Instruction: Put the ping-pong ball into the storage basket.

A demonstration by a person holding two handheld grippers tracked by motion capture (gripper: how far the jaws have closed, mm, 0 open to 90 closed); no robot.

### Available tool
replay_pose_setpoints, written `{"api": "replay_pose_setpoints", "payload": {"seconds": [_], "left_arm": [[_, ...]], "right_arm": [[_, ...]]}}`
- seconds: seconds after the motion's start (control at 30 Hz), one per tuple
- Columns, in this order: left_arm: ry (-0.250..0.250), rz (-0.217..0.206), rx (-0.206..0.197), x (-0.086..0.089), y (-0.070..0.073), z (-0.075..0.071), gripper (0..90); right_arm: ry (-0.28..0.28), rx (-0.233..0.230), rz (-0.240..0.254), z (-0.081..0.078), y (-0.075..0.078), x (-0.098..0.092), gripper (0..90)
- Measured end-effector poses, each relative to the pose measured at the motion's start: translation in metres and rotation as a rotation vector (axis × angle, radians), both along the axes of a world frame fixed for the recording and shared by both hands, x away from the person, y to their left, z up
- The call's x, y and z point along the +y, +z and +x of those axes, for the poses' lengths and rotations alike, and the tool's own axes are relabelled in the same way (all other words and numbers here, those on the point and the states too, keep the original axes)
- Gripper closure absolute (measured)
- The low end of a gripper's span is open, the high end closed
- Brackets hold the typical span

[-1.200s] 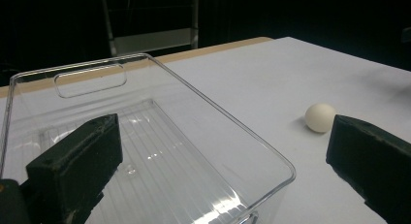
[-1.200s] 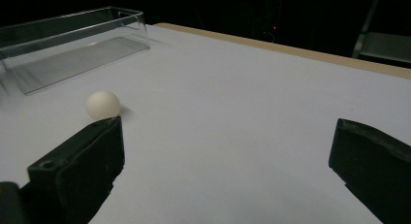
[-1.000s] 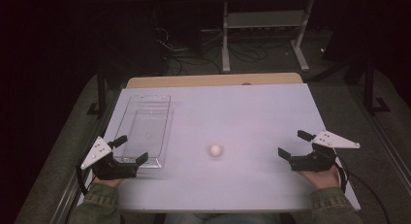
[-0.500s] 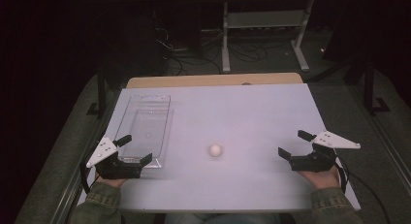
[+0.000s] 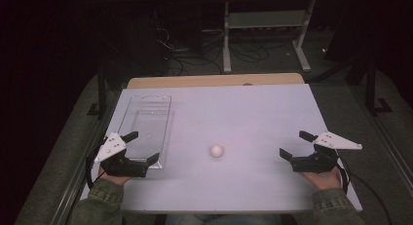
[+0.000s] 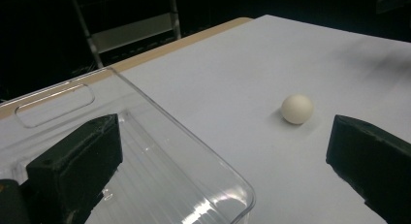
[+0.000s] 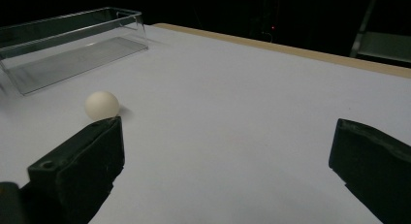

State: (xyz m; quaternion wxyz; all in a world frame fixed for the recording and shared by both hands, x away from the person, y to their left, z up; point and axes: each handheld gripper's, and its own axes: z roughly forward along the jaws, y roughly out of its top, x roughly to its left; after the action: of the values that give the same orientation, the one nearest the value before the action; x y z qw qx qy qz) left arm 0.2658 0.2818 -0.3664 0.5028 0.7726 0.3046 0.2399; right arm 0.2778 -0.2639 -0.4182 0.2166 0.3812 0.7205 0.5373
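Resting loose on the bench [image 5: 243, 113], the ball [image 5: 216, 151] could roll if either wide-open gripper, left gripper [image 5: 141, 148] or right gripper [image 5: 297, 144], nudged it.

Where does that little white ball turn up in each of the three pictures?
High view: ball at the table's near middle, right of the clear tray.
Left gripper view: ball right of centre, beyond the tray's corner.
Right gripper view: ball at left, tray behind.
Shared landmark: the tray.
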Motion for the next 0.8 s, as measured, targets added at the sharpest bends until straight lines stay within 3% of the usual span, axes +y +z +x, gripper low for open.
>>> {"api": "replay_pose_setpoints", "payload": {"seconds": [0.2,0.8], "left_arm": [[-0.045,0.036,0.018,-0.012,0.007,0.004,0.0],[-0.135,0.134,0.082,-0.04,0.01,0.022,0.0]], "right_arm": [[0.002,-0.002,0.001,0.0,0.0,0.0,0.0],[0.006,-0.005,0.005,0.0,0.0,0.0,0.0]]}}
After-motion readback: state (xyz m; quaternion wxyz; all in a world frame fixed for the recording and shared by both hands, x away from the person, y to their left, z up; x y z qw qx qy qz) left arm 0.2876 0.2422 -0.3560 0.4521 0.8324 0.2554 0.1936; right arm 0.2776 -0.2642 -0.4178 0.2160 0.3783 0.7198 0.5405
